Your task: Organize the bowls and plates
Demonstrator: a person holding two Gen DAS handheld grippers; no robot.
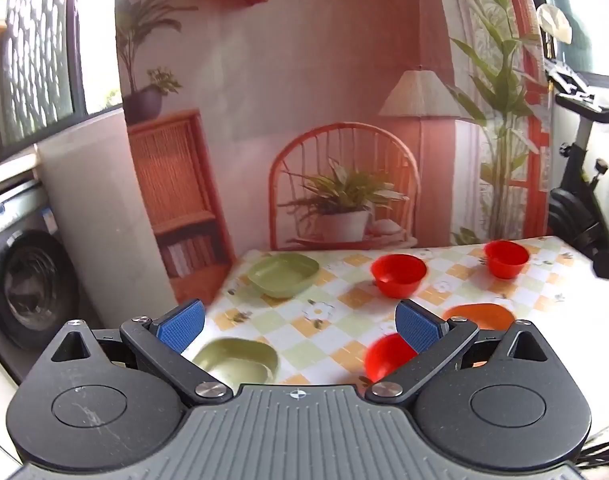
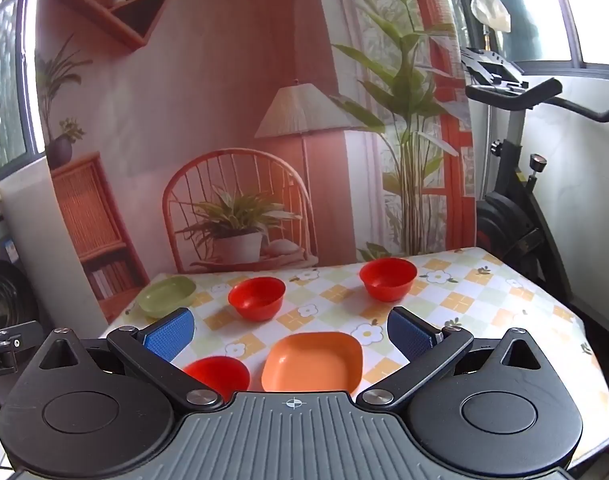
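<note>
Both tools hang above the near edge of the tabletop [image 2: 456, 300], the left tool [image 1: 300, 326] and right tool [image 2: 290, 334] spread wide, holding nothing. An orange plate [image 2: 312, 360] lies near the front edge beside a red bowl [image 2: 218, 374]; two more red bowls [image 2: 257, 298] [image 2: 388, 278] sit further back, a green plate [image 2: 166, 294] at the far left corner and another green plate [image 1: 236, 362] by the left edge.

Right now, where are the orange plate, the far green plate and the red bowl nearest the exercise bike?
orange plate [image 2: 312, 362]: right wrist view, on its inner floor.
far green plate [image 1: 282, 273]: left wrist view, on its inner floor.
red bowl nearest the exercise bike [image 2: 388, 278]: right wrist view, inside the bowl.
</note>
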